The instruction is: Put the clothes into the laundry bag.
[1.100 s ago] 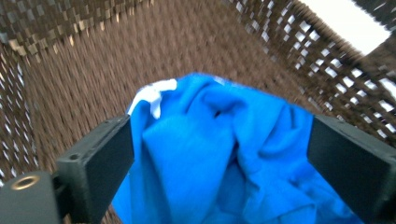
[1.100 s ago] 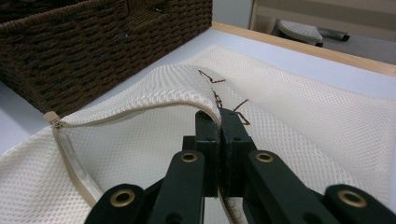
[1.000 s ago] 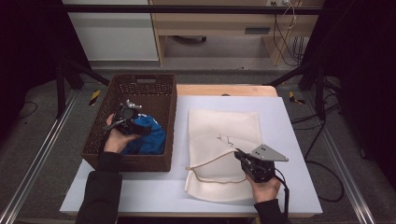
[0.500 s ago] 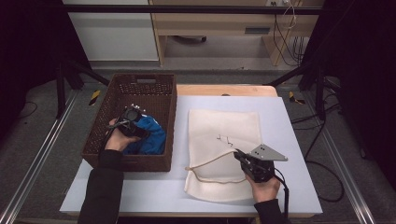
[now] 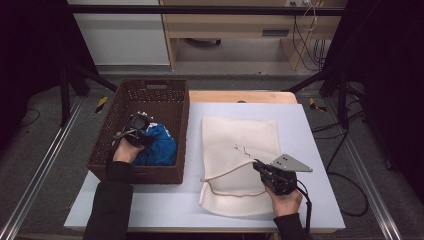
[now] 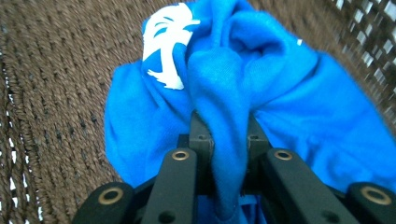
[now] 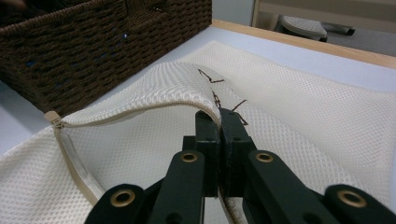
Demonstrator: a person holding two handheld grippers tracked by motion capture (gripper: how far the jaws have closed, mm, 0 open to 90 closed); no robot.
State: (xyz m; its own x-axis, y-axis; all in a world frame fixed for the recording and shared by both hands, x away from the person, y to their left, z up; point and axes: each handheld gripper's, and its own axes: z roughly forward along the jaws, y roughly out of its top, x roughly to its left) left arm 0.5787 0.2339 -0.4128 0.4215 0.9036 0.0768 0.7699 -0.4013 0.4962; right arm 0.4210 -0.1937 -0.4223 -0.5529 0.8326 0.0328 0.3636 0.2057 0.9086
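Observation:
A blue garment with a white print lies in the brown wicker basket at the table's left. My left gripper is inside the basket, shut on a fold of the blue garment. A cream mesh laundry bag lies flat on the table to the right of the basket. My right gripper is shut on the upper layer of the bag's zippered edge and holds it raised, so the mouth gapes toward the basket.
The basket's wall stands close to the left of the bag's mouth. The pale table top runs bare to the right of the bag. A wooden strip lines the far edge. Dark frame legs stand at both sides.
The left gripper has shifted slightly right and nearer within the basket, still on the blue garment. The right gripper and the raised bag edge have stayed put.

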